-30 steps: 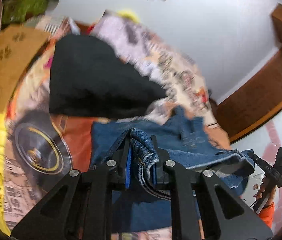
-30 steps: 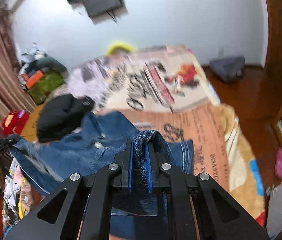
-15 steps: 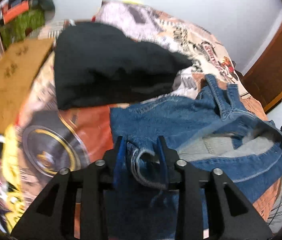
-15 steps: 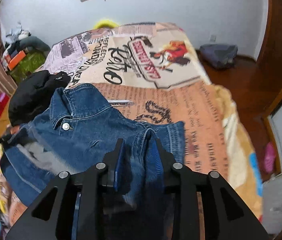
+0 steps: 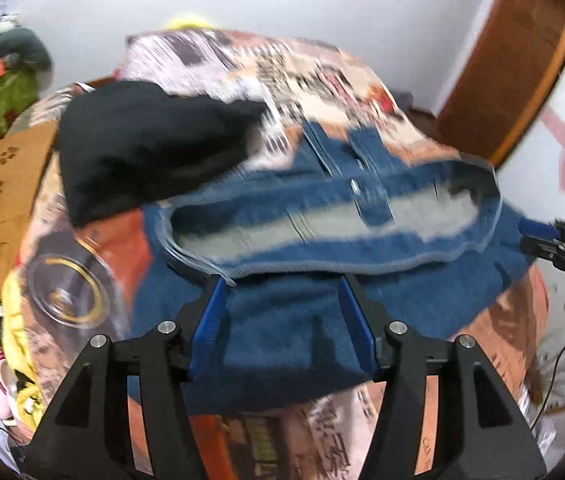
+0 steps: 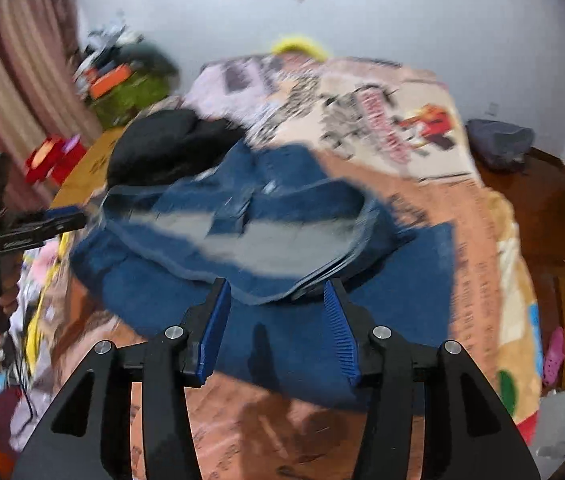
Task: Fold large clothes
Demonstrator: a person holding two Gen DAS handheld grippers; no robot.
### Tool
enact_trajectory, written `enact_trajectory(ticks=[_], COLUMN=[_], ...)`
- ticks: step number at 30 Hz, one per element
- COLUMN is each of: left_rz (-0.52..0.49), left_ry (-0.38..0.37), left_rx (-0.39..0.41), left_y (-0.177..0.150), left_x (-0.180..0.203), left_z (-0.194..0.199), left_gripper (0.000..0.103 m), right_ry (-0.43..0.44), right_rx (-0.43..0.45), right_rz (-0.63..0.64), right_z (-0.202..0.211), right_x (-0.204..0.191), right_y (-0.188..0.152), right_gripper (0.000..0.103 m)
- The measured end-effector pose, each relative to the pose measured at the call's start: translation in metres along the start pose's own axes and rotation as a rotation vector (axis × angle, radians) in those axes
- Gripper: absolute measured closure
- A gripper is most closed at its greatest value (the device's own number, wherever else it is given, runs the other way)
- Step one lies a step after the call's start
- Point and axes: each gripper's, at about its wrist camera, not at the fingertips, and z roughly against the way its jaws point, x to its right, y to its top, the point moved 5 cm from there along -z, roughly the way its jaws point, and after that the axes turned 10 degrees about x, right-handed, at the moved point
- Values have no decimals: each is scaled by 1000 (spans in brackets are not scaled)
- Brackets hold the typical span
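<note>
denim jacket [image 5: 322, 240] motion-blurred, bedspread print [image 5: 302, 72] unreadable

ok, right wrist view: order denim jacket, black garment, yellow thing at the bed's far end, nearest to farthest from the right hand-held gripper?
1. Denim jacket, directly under the opening right hand-held gripper, no longer pinched.
2. Black garment, beyond the jacket, up-left.
3. Yellow thing, at the bed's far end by the wall.

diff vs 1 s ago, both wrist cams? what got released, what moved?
Both tongs, left and right, were clamped on folds of the denim jacket a second ago. Their jaws are opening now, with no cloth pinched between the pads; the jacket has dropped and lies spread on the bedspread, grey lining showing. The black garment stays in place beside it.
</note>
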Motion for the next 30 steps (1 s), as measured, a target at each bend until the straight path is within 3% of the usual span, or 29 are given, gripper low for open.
enact_trajectory(ticks=[7,13,15,19,20,24,30], left_rz=[-56,7,4,-15,-2,25,-69], left_ry=[-8,-91,-54,184,215,193,192], left_rx=[-103,-147,-132,-24,-3,46,72], left_y=[-23,12,33,79,88,95,76], left_x=[8,-26,-37,-68,-76,-80,-50], left_z=[-45,-85,-98,-107,-106,-88,-59], left_gripper=[46,46,46,46,46,46,46], right_ry=[-7,-25,-78,-203,-219,-162,-101], right_rx=[-115,-197,-200,-64,-27,57,69], right_rz=[66,46,33,-76,-109,-177,-96], right_z=[-48,-94,-109,-111,-106,-84,-64], right_x=[-12,11,27,57,63,63,23], right_y=[-20,2,18,70,79,102,91], right_gripper=[58,58,61,59,58,58,58])
